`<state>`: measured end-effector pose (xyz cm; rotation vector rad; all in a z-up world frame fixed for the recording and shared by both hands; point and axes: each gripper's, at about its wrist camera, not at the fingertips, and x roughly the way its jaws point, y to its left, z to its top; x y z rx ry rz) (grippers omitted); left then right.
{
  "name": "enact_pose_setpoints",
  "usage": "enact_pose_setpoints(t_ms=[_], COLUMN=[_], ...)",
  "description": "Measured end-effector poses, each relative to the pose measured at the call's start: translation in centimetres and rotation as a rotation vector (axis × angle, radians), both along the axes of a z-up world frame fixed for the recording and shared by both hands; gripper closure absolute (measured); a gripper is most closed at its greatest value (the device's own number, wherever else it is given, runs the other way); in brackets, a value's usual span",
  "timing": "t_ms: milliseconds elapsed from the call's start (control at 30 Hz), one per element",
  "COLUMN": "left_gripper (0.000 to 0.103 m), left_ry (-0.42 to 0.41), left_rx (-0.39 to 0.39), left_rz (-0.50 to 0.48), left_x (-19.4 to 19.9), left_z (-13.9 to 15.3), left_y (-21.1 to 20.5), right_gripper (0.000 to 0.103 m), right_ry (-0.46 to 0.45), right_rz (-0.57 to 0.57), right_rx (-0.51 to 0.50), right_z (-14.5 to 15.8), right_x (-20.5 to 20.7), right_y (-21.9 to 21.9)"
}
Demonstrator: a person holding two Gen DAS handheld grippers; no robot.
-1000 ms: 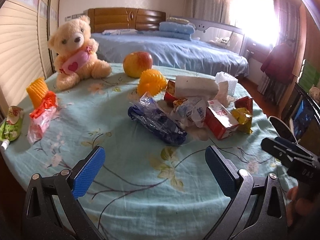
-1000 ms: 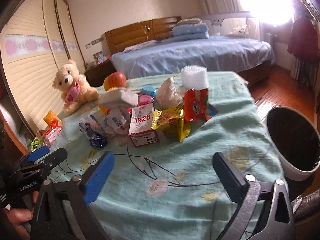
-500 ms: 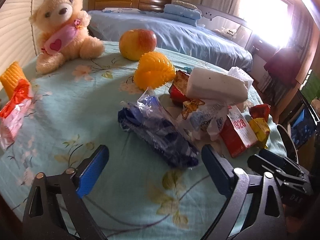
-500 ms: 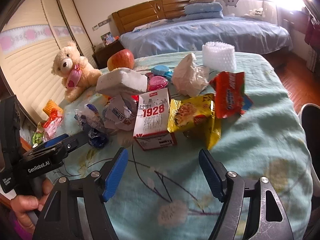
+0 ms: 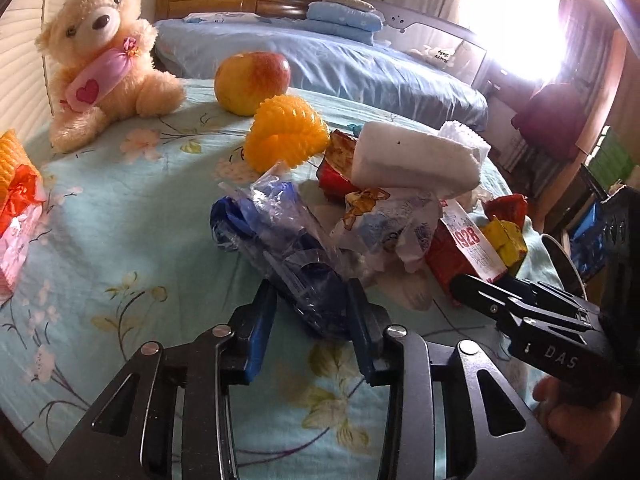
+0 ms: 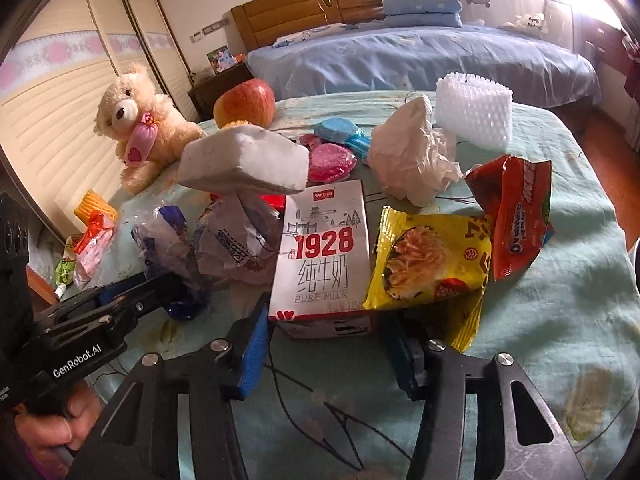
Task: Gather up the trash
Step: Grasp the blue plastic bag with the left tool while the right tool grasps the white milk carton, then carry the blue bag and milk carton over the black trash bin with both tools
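At lower centre of the left wrist view: left gripper point(image 5: 312, 312), jaws closing, pads pressing the blue plastic wrapper point(image 5: 280, 256). Right gripper point(image 6: 326, 344), jaws closing either side of the milk carton point(image 6: 324, 260), contact unclear

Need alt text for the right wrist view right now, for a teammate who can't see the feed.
The right claw is closing around the base of a white "1928" milk carton on a floral tablecloth. A yellow snack packet lies against the carton's right side; behind are a red wrapper, crumpled paper, an apple and a teddy bear.
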<state>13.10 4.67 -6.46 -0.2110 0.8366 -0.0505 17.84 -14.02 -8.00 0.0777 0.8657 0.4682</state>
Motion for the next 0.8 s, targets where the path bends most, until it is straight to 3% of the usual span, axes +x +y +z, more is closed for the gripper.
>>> enact_pose_setpoints(t_ms=[33, 300, 800], left_gripper=[0.075, 0.076, 0.077], left_ry=[0.000, -0.038, -0.091], left_rx=[-0.005, 0.007, 0.006], left_rz=[-0.004, -0.031, -0.182], left_x=[-0.3, -2.7, -6.4], left_z=[0.1, 1.3, 3.2], left_y=[0.1, -0.9, -6.7], right_gripper=[0.050, 0.051, 0.051], right_ry=[-0.001, -0.007, -0.067], right_rz=[0.003, 0.019, -0.090], right_rx=[0.008, 0.061, 0.092], right_z=[0.1, 0.5, 1.7], right_x=[-0.2, -3.3, -8.8], right_y=[0.0, -1.2, -6.7])
